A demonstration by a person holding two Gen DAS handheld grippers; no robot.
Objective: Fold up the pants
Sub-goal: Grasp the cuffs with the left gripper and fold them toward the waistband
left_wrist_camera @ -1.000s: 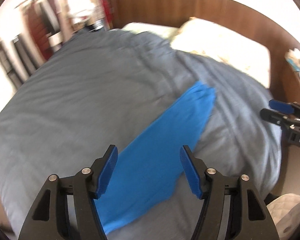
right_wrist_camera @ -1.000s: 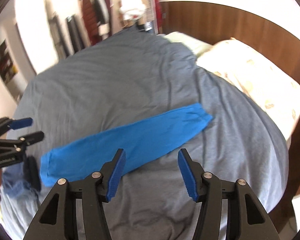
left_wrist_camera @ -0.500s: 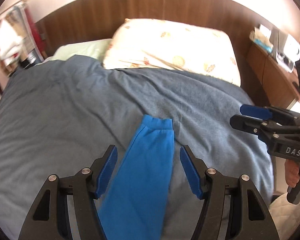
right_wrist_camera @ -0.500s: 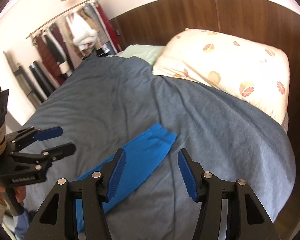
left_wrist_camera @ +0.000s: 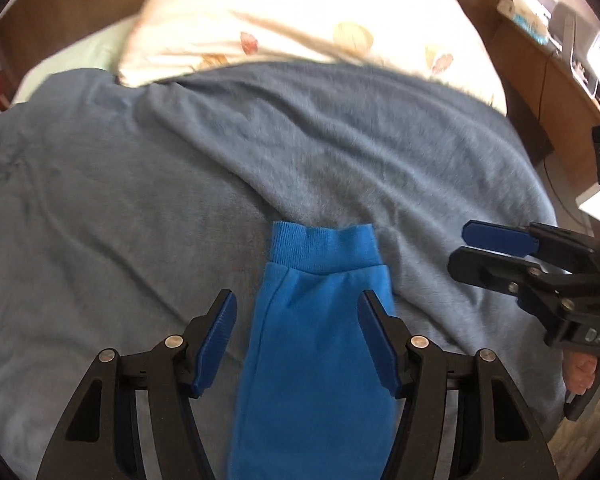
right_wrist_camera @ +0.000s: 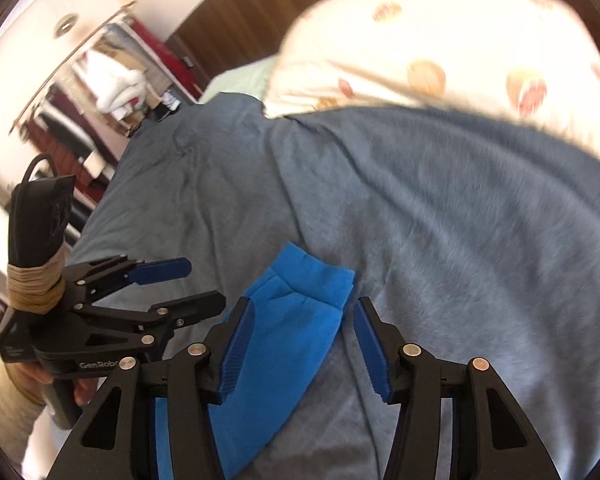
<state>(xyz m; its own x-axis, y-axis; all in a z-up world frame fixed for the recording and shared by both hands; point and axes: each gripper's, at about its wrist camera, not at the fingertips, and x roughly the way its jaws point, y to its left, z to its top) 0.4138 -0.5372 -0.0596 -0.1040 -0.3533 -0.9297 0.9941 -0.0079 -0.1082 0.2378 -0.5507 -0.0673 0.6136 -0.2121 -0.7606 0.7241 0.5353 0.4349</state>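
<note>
Bright blue pants (left_wrist_camera: pixel 316 332) lie flat as a long narrow strip on a grey-blue blanket (left_wrist_camera: pixel 140 200), ribbed cuff end pointing toward the pillow. My left gripper (left_wrist_camera: pixel 294 340) is open, just above the strip a little short of the cuff. My right gripper (right_wrist_camera: pixel 302 344) is open and hovers over the same cuff end (right_wrist_camera: pixel 312 280). The right gripper shows at the right edge of the left wrist view (left_wrist_camera: pixel 500 248), and the left one at the left of the right wrist view (right_wrist_camera: pixel 180 284). Neither holds cloth.
A cream pillow with orange prints (left_wrist_camera: pixel 300 20) lies at the head of the bed against a wooden headboard (right_wrist_camera: pixel 300 0). A bedside shelf with small items (left_wrist_camera: pixel 560 40) stands to the right. A clothes rack (right_wrist_camera: pixel 100 80) stands beyond the bed's left side.
Both grippers have swung round toward the headboard and come down close over the cuff end of the pants. The pants have not moved. Both grippers stay open.
</note>
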